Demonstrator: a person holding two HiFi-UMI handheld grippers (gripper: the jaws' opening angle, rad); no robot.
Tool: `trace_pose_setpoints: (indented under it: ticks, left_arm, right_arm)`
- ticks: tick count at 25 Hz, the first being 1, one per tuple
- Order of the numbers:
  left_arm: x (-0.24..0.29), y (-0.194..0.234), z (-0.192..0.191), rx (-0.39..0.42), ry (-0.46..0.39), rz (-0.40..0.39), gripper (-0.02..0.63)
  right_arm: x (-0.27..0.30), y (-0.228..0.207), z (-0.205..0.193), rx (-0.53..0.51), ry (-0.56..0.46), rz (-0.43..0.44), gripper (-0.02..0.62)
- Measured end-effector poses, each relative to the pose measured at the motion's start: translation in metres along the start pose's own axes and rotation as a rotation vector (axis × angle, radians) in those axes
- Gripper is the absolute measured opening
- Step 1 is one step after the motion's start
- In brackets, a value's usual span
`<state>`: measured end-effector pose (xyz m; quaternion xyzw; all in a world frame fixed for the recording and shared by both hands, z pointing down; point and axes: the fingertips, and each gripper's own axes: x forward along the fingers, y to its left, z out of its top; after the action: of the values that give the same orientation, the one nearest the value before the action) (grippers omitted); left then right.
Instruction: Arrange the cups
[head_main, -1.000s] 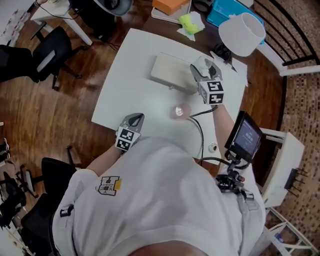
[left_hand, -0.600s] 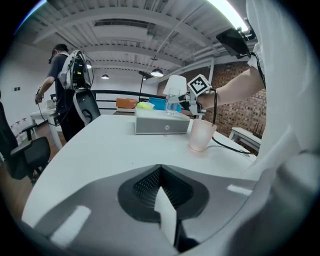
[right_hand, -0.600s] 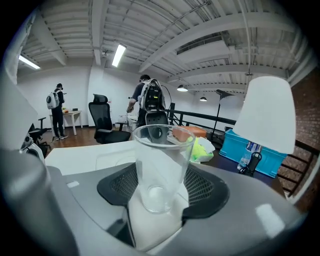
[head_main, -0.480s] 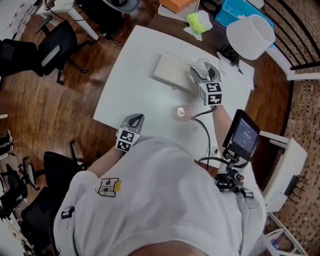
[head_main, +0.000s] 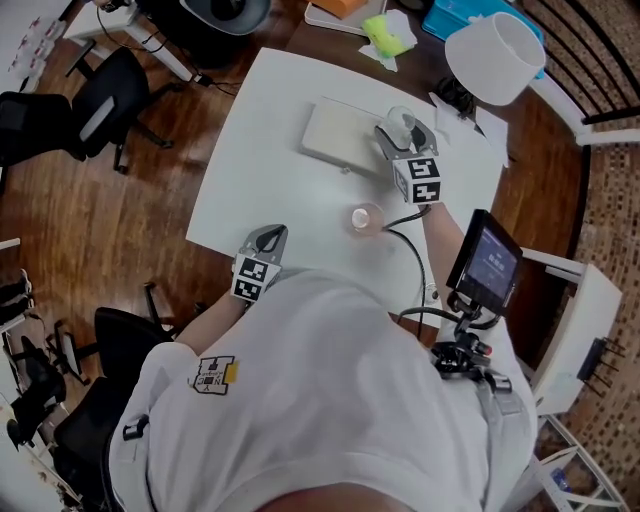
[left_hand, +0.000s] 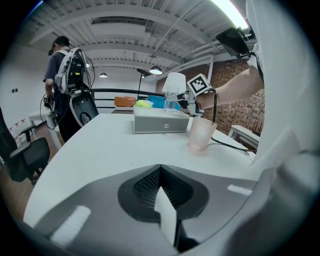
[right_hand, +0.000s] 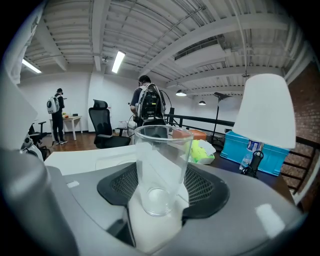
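Currently your right gripper (head_main: 398, 138) clasps an upright clear cup (right_hand: 161, 165) beside the grey box (head_main: 338, 136), your left gripper (head_main: 266, 238) has its jaws together and empty, and a pink cup (head_main: 366, 218) stands on the white table (head_main: 255, 165) between them.

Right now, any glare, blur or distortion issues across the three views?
Head view: evenly lit, sharp; pink cup faint against the white table. Left gripper view: fisheye bend, dark corners, ceiling light blown out. Right gripper view: same fisheye; clear cup sharp, and the room shows through it.
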<state>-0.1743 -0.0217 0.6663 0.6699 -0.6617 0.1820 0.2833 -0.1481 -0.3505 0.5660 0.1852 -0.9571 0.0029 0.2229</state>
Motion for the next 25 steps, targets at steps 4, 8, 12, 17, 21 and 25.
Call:
trace_pose_setpoints:
  ticks: [4,8,12,17,21,25]
  left_arm:
    - [0.0,0.0,-0.001,0.0,0.004,0.0,0.0]
    - [0.001,0.001,0.0,0.0,0.007,0.001,0.0]
    - [0.001,0.0,-0.001,0.006,0.012,0.002,0.0]
    - [-0.003,-0.003,0.001,0.032,-0.005,-0.002,0.0]
    - [-0.001,-0.013,0.009,0.034,-0.023,-0.027,0.0]
    - [0.004,-0.034,0.02,0.072,-0.036,-0.079,0.0]
  right_arm:
    - [0.0,-0.001,-0.004,-0.004,0.001,0.0,0.279]
    - [0.001,-0.001,-0.004,-0.006,-0.005,0.002,0.28]
    - [0.0,-0.001,-0.004,-0.022,0.001,-0.006,0.288]
    - [-0.022,0.002,-0.002,0.001,-0.018,-0.019,0.304]
    - [-0.057,0.005,-0.005,0.035,-0.049,-0.022,0.304]
    - [-0.104,0.008,-0.033,0.104,-0.044,-0.076,0.293]
